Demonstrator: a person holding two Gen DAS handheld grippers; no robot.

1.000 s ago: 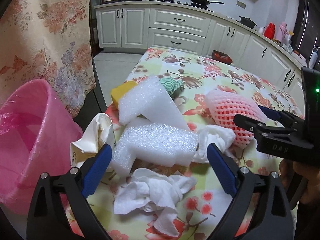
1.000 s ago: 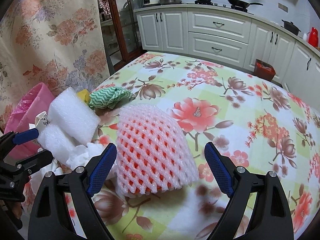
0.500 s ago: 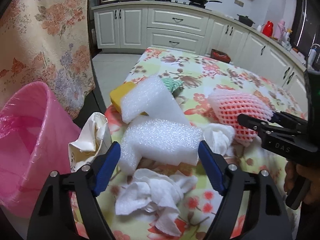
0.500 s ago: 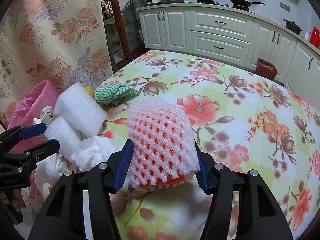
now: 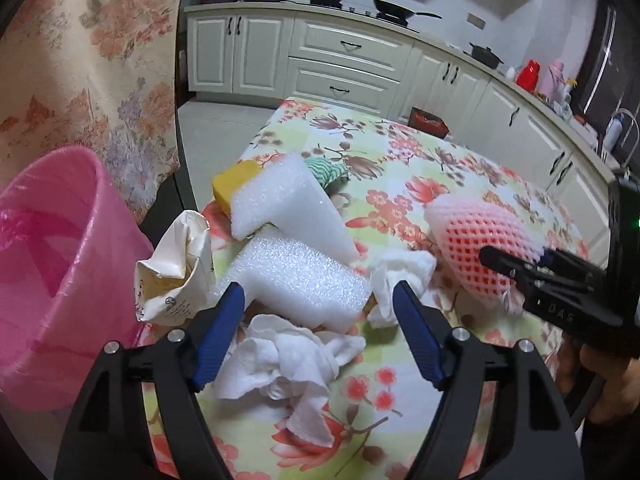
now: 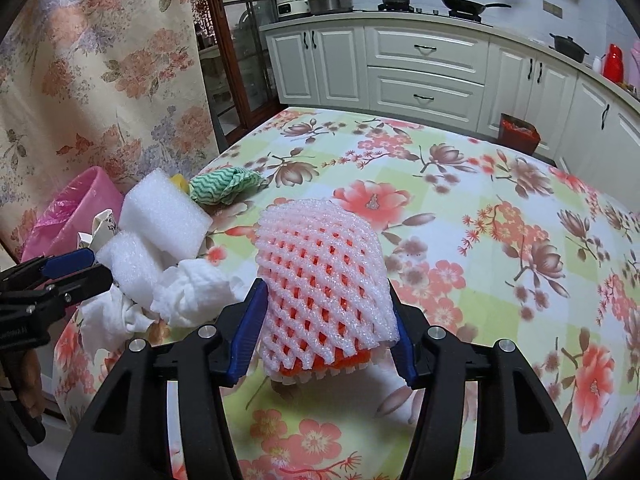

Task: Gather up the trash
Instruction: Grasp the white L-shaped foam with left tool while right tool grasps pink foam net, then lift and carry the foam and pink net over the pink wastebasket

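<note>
Gripping: right tool clamps the pink foam fruit net on the floral bench.
Left tool: spread wide, holding nothing, flanking the white foam block.
Writing: "DAS" on the right tool's body.

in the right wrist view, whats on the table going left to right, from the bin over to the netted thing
pink bin → crumpled paper bag → upper white foam block → green patterned cloth → foam net sleeve, held between the right gripper's fingers.

Right gripper clamps foam net on floral tablecloth. Left: tissue wad, white foam blocks, green cloth, pink bin, left gripper.
</note>
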